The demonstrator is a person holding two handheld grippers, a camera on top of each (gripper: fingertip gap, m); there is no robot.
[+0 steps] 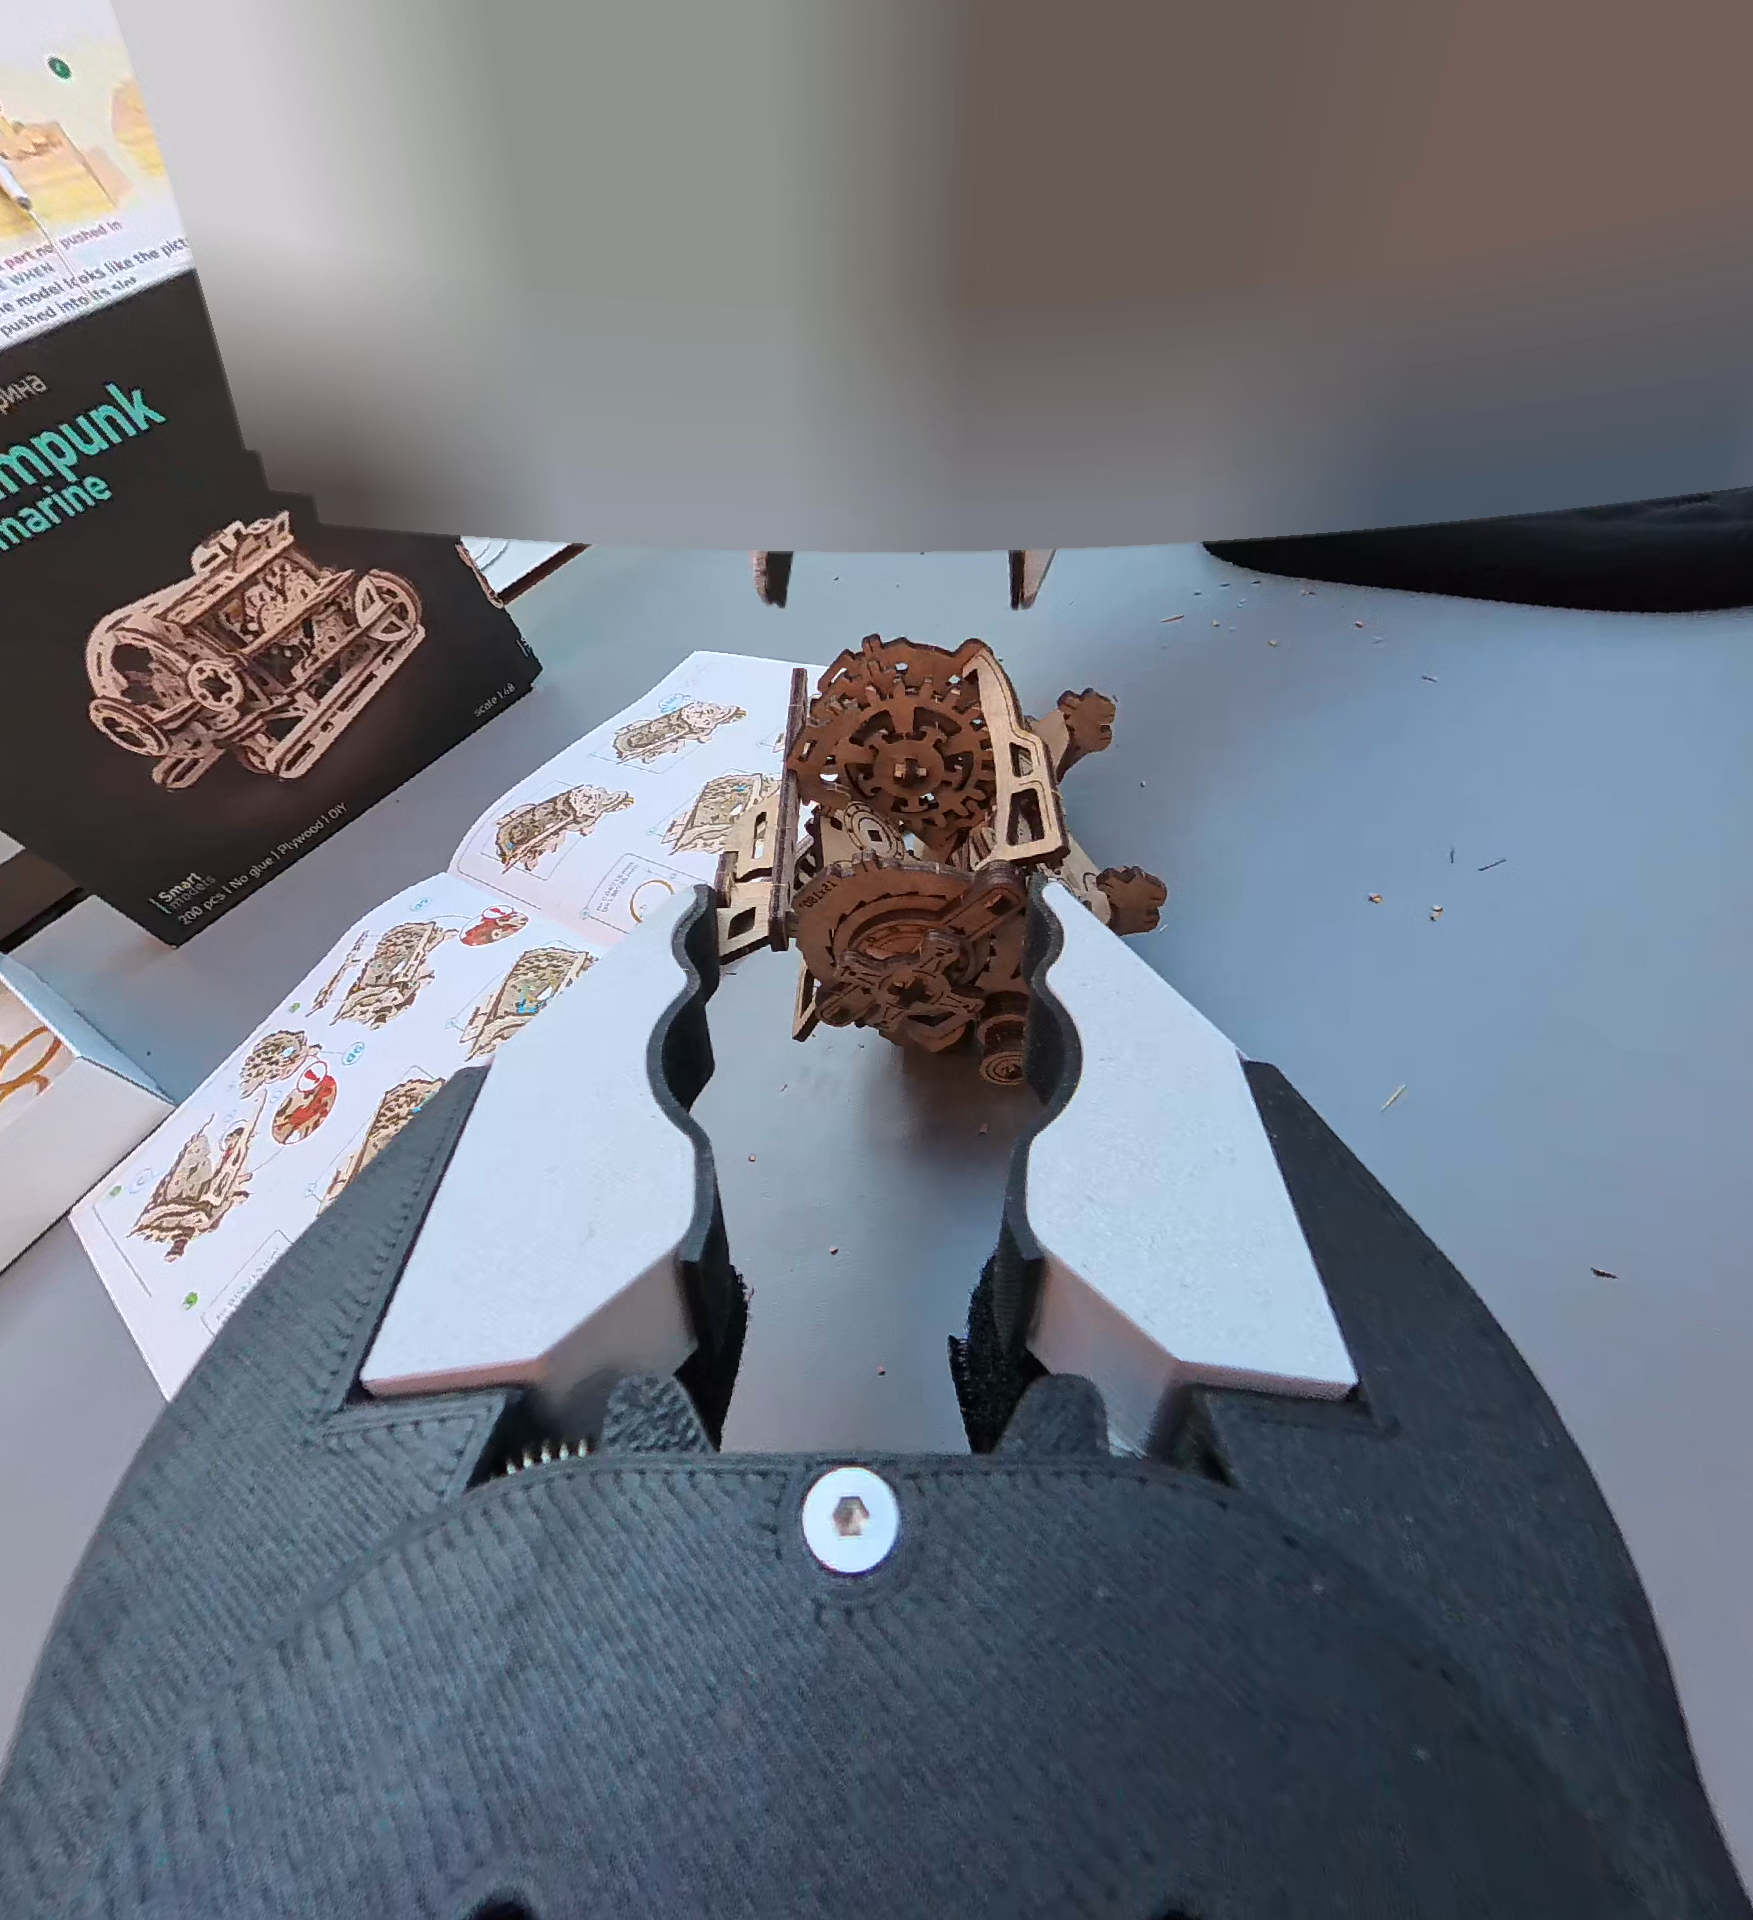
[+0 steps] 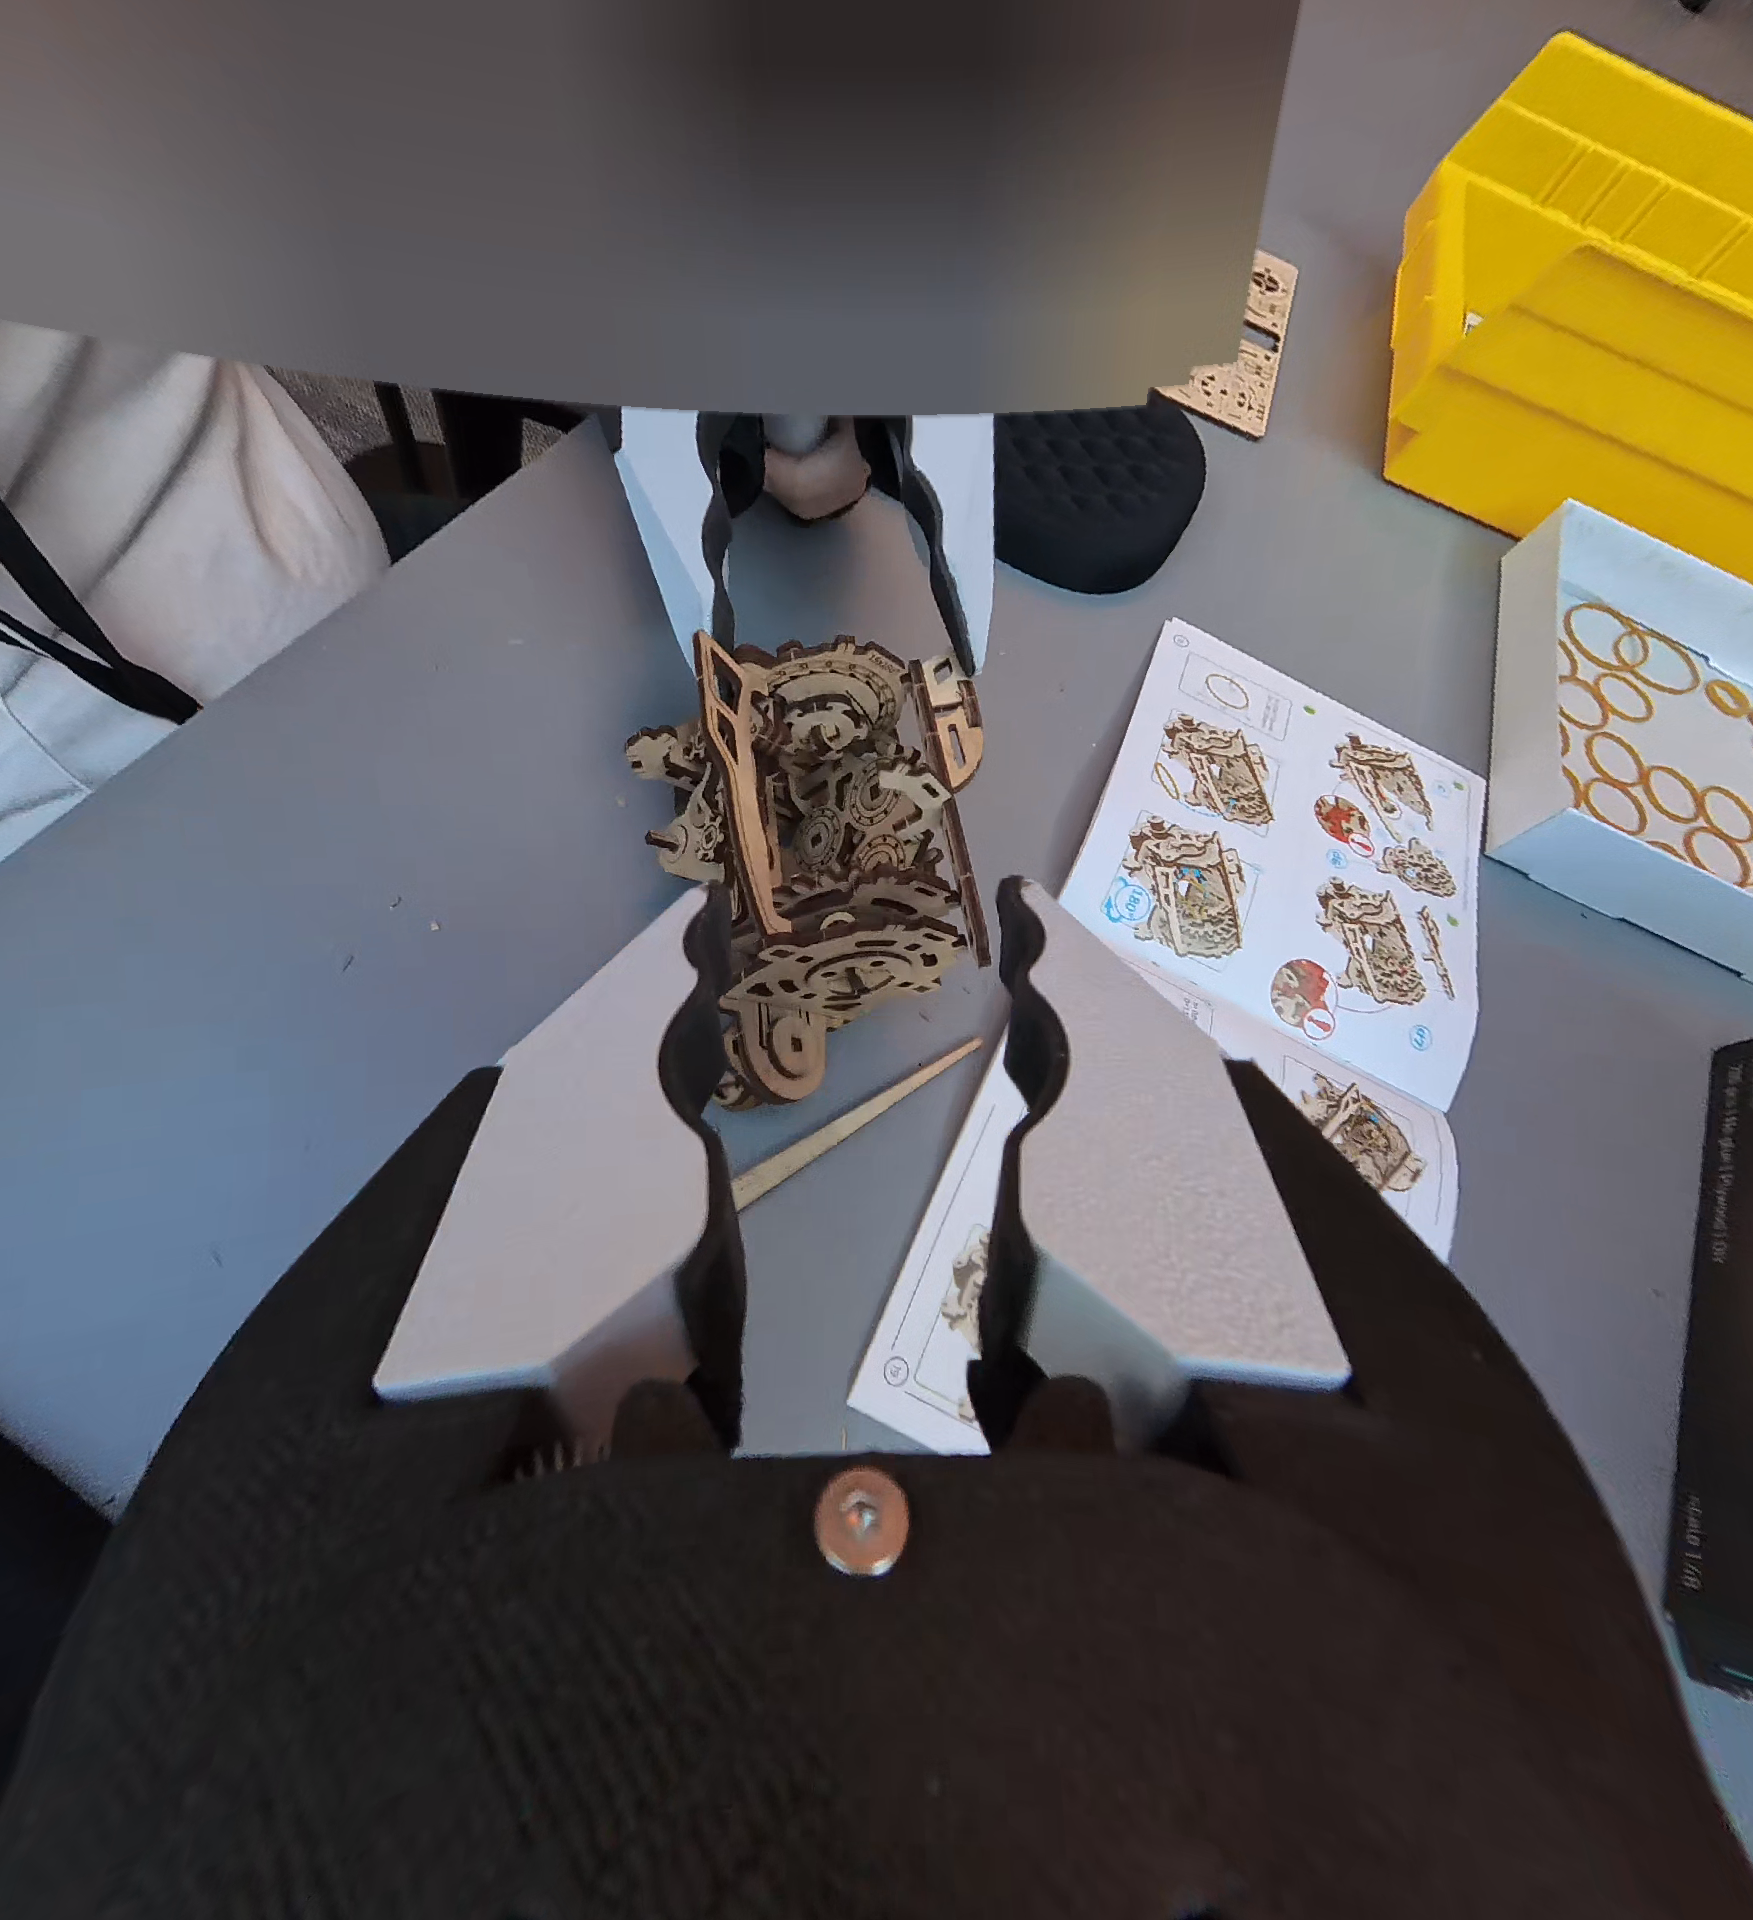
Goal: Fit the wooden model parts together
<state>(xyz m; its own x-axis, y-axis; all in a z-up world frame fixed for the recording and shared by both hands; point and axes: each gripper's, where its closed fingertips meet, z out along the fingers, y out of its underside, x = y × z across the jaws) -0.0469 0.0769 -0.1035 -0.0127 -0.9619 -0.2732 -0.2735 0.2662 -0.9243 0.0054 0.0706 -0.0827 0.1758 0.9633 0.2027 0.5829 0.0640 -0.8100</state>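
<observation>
While the wooden model (image 1: 919,862) sat on the grey table (image 1: 1474,935) just right of the instruction sheet (image 1: 415,1018), the left gripper (image 1: 867,914) and right gripper (image 2: 856,914) faced it from opposite sides, fingers spread, grasping nothing.

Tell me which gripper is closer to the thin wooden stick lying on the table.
Right. The stick lies on the table just under the open right gripper, by its fingers. The left gripper, also open, sits at the far side of the wooden model, away from the stick.
</observation>
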